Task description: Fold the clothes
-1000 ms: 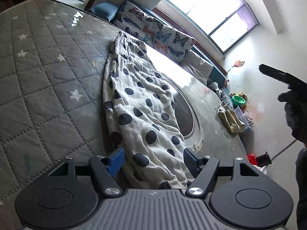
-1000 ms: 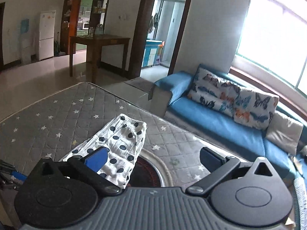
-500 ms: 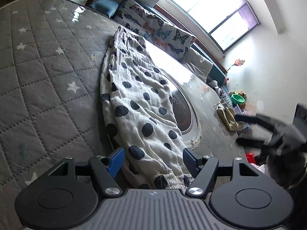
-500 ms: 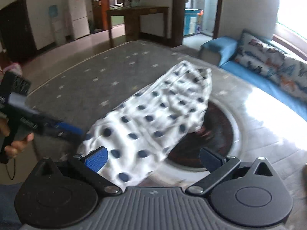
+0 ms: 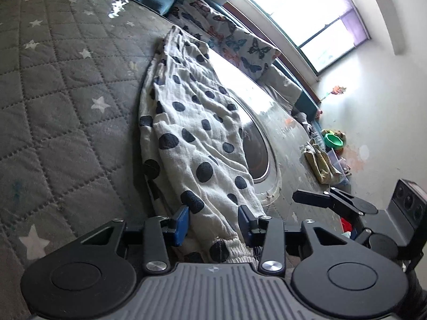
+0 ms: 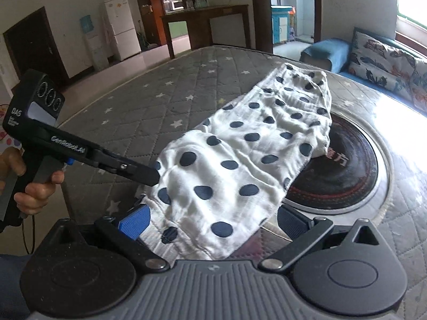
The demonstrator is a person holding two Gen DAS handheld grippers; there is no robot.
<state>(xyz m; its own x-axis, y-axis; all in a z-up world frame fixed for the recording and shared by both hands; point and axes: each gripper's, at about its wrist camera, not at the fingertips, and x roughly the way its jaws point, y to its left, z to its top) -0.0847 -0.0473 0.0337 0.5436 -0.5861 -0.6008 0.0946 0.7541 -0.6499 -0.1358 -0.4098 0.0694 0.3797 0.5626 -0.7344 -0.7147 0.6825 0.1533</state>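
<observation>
As left hand-held gripper (image 5: 213, 221) closes round trousers (image 5: 197, 133), right hand-held gripper (image 6: 212, 222) released, mattress (image 5: 53, 106), sofa (image 6: 325, 52)

Garment (image 6: 245, 160) on mattress (image 6: 149, 106), partly over round disc (image 6: 347, 176).

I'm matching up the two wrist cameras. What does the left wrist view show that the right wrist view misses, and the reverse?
Only the left wrist view: the green bowl and yellowish cloth by the wall, and the right claw. Only the right wrist view: the white fridge, wooden table and the hand gripping the left claw. Both: the polka-dot garment on the star-quilted mattress.
</observation>
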